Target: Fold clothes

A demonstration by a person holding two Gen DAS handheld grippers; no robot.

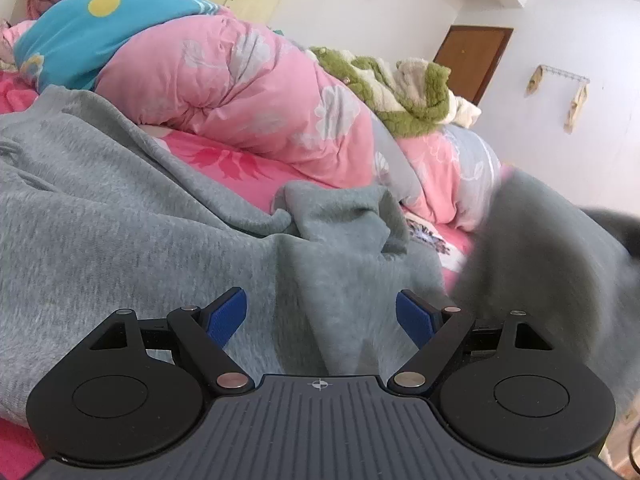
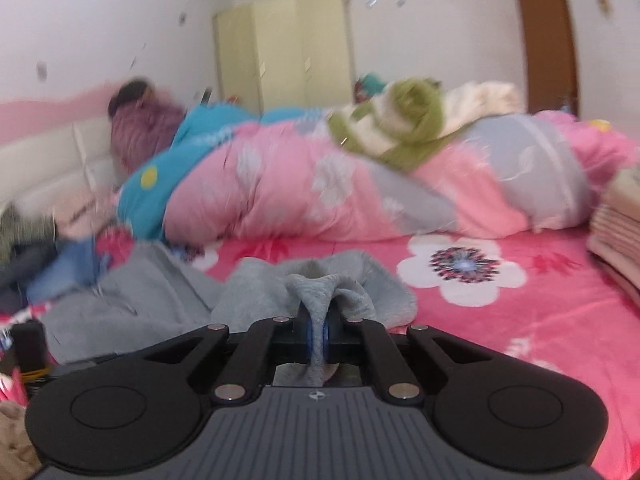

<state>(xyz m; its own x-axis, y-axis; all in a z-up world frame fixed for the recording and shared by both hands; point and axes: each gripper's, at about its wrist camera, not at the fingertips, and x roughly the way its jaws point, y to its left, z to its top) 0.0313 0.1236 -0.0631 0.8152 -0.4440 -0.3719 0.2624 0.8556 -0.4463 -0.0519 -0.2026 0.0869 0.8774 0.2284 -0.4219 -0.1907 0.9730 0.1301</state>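
Grey knitted fleece garment (image 1: 120,220): lies rumpled across the pink flower-printed bedsheet (image 2: 540,320), one bunched fold raised toward the right side.
Left gripper (image 1: 320,316): black frame, blue pads, jaws standing wide, nothing between them; poised just above the grey cloth.
Right gripper (image 2: 319,338): jaws pinched tight on a gathered fold of the same garment, cloth bulging out ahead of the pads and hanging beneath them.
Pink quilt with white flowers and grey patches (image 1: 248,92): a long heap behind the garment, bordering its far edge.
Blue quilt with yellow dots (image 1: 88,36): piled at the quilt's left end.
Green and cream fleece blanket (image 1: 396,88): draped on top of the pink quilt.
Stack of folded pale cloths (image 2: 618,232): right edge of the bed.
Cream wardrobe (image 2: 284,48): against the far wall.
Brown door (image 2: 548,40): right of the wardrobe.
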